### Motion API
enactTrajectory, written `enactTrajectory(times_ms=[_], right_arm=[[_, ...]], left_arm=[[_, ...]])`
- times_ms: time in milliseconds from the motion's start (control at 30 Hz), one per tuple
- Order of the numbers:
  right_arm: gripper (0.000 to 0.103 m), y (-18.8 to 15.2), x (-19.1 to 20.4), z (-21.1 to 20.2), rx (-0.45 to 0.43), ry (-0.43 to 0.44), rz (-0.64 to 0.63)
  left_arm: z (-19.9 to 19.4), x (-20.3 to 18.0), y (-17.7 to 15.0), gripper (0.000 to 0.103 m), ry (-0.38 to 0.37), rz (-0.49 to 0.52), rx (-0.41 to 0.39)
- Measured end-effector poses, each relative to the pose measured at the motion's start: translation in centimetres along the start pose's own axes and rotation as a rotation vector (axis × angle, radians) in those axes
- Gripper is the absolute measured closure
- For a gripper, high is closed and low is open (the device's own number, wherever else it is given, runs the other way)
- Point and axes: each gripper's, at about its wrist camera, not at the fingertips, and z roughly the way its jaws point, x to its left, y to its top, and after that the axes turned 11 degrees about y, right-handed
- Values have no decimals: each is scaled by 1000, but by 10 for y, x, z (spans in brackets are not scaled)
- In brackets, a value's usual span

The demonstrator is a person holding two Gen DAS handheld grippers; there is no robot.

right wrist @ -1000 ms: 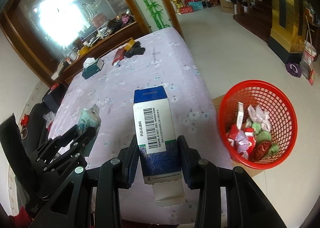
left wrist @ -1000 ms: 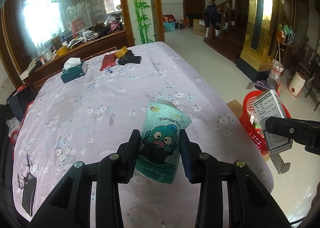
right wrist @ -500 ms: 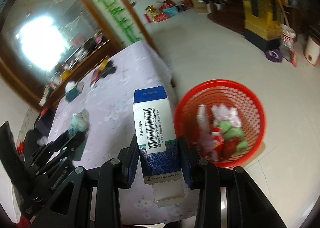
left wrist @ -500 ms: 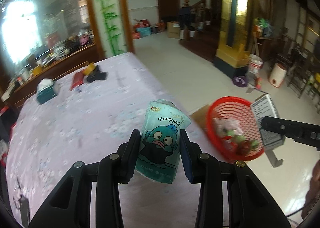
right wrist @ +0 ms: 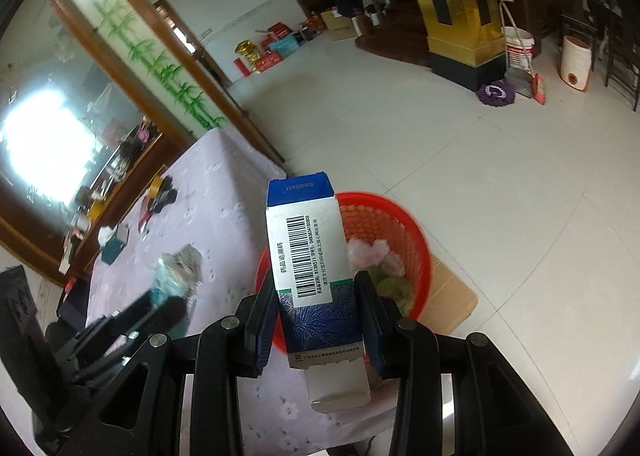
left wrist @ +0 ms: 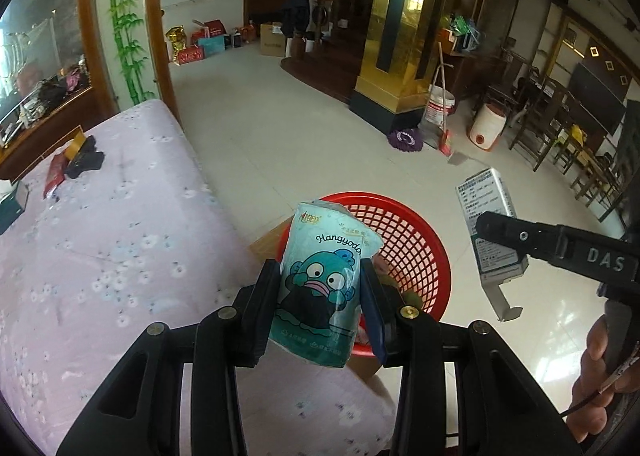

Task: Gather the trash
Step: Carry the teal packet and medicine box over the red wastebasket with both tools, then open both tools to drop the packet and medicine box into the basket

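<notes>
Starting at the left, the table (left wrist: 100, 240) wears a pale lilac cloth with small white flowers, and far back on it lie a red packet (left wrist: 54, 171) and a dark bundle (left wrist: 85, 160), close to each other. In the left wrist view, the left gripper (left wrist: 320, 296) is clenched on a teal tissue pack (left wrist: 322, 280) with a cartoon fish face; both black fingers (left wrist: 264, 296) press its sides, and the pack stands almost upright between them, its top rising above the fingertips. Behind the pack, on the tiled floor just beside the table edge, stands the red mesh basket (left wrist: 404, 240). It rests on a flat piece of cardboard (right wrist: 452, 296).

More to the right, the right gripper (right wrist: 318, 308) grasps a medicine box (right wrist: 310, 256), white with a barcode and a blue top and lower part. The box is held by its lower half, upright, with an open flap hanging down below the fingers. In this view the box covers the left part of the basket, where pink and green wrappers (right wrist: 380, 260) lie inside. In the left wrist view a person's hand (left wrist: 604, 372) holds this gripper at the far right edge.
</notes>
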Motion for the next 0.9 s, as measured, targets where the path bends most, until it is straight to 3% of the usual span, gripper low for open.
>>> enactTrajectory(times_ms=[900], right_arm=[[61, 22, -35, 50, 94, 0, 32]], left_arm=[[53, -32, 3, 64, -1, 39, 78]])
